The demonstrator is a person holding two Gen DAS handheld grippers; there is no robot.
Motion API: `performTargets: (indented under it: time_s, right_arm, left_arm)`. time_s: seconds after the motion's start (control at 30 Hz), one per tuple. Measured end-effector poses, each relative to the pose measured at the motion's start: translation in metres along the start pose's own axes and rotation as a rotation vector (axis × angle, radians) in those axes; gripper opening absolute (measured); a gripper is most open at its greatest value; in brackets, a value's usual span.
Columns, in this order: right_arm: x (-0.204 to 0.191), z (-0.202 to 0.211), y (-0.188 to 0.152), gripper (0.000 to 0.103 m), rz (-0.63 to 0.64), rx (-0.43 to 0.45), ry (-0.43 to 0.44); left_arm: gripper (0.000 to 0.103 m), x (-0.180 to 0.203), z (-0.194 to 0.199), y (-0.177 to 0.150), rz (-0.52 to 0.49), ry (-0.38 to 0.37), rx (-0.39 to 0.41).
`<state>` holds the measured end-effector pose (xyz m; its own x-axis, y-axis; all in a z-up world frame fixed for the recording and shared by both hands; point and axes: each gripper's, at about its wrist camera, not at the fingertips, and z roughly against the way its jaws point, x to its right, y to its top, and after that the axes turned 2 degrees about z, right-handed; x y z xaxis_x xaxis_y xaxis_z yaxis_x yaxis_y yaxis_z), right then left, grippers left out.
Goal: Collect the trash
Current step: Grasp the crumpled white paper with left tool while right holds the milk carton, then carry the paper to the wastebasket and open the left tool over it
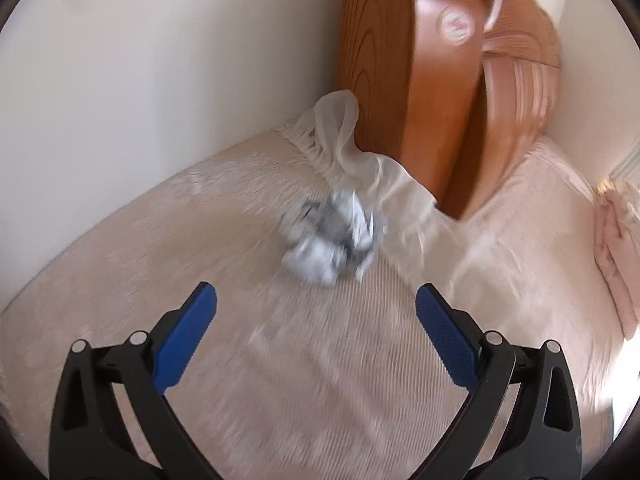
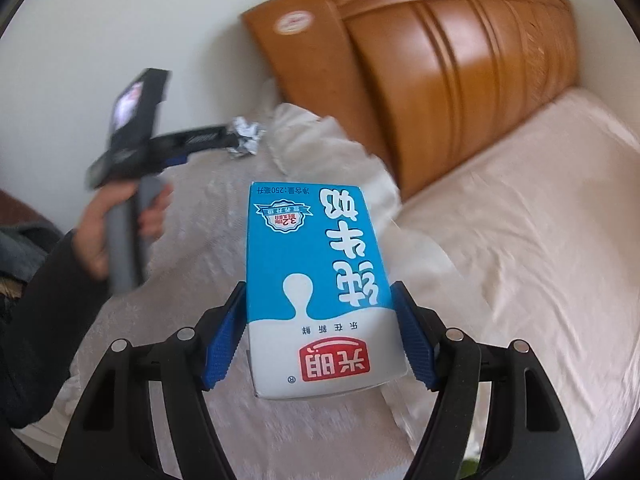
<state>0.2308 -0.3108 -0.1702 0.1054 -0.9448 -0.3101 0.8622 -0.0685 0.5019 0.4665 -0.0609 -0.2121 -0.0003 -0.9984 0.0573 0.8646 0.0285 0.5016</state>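
The crumpled paper (image 1: 334, 236) is seen just ahead of the wide-open, empty left gripper (image 1: 316, 312); the milk carton (image 2: 320, 280) is clamped lengthwise by the right gripper (image 2: 320, 336)

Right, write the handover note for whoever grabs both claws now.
Left claw: open, empty, aimed at the crumpled paper wad lying on the bedspread near the wooden headboard.
Right claw: shut on the blue-and-white milk carton, held above the bed.
Done: carton picked up.
Left: grab the wad, then bin both. No bin shows in either view.
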Motion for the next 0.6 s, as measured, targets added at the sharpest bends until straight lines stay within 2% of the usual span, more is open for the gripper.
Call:
performTargets:
  time_s: [0.07, 0.1, 0.13, 0.17, 0.2, 0.23, 0.47, 0.6]
  right_arm:
    - [0.004, 0.007, -0.008, 0.071, -0.015, 0.002, -0.002]
    - [0.006, 0.009, -0.009, 0.071, -0.016, 0.001, 0.001]
    - [0.007, 0.011, -0.011, 0.071, -0.016, 0.002, 0.003]
    - [0.008, 0.012, -0.012, 0.071, -0.012, 0.002, 0.005]
    - [0.009, 0.014, -0.012, 0.071, -0.006, 0.001, 0.006]
    - [0.009, 0.015, -0.01, 0.071, 0.003, 0.001, 0.006]
    - [0.012, 0.016, -0.009, 0.071, 0.029, 0.0, 0.024]
    - [0.01, 0.013, -0.013, 0.071, 0.046, -0.001, 0.035]
  left_arm:
    - [0.089, 0.006, -0.02, 0.008, 0.018, 0.026, -0.018]
    - [0.079, 0.008, -0.026, 0.01, 0.023, 0.043, -0.022]
    - [0.074, 0.01, -0.032, 0.013, 0.029, 0.053, -0.027]
    - [0.067, 0.012, -0.034, 0.014, 0.033, 0.049, -0.027]
    - [0.056, 0.013, -0.035, 0.014, 0.041, 0.048, -0.028]
    - [0.05, 0.014, -0.037, 0.014, 0.047, 0.043, -0.031]
    - [0.044, 0.018, -0.025, 0.008, 0.067, 0.054, -0.006]
    - [0.043, 0.014, -0.001, -0.007, 0.066, 0.059, 0.003]
